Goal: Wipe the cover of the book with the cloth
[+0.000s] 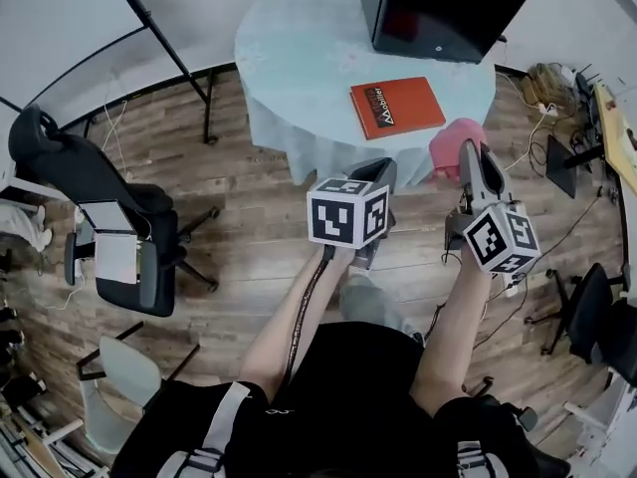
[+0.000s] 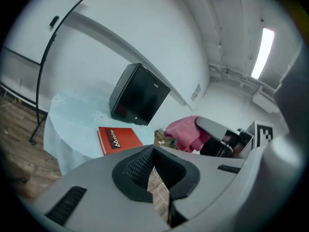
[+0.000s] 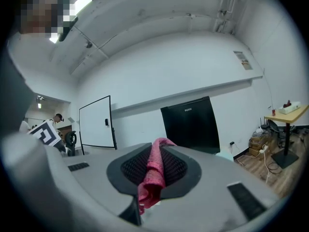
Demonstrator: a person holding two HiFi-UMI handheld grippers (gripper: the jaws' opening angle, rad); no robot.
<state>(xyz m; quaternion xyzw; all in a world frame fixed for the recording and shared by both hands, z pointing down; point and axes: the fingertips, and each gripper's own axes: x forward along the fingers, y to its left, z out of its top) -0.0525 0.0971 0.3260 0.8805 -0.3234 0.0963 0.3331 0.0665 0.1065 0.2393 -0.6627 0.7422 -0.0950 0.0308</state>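
An orange-red book (image 1: pixel 397 107) lies flat near the front edge of the round table (image 1: pixel 299 58); the left gripper view shows the same book (image 2: pixel 118 139). My right gripper (image 1: pixel 471 164) is shut on a pink cloth (image 1: pixel 453 145), held in the air just off the table's front right edge. In the right gripper view the cloth (image 3: pixel 153 175) is pinched between the pads and hangs down. My left gripper (image 1: pixel 375 179) hovers short of the table, below the book, shut with nothing in it. From the left gripper view the cloth (image 2: pixel 183 132) shows to the right.
A black box-shaped appliance (image 1: pixel 443 8) stands at the back of the table behind the book. A black office chair (image 1: pixel 95 217) is on the wooden floor to the left. A stand's black legs (image 1: pixel 174 53) are beside the table's left. Cables and a desk (image 1: pixel 617 127) crowd the right.
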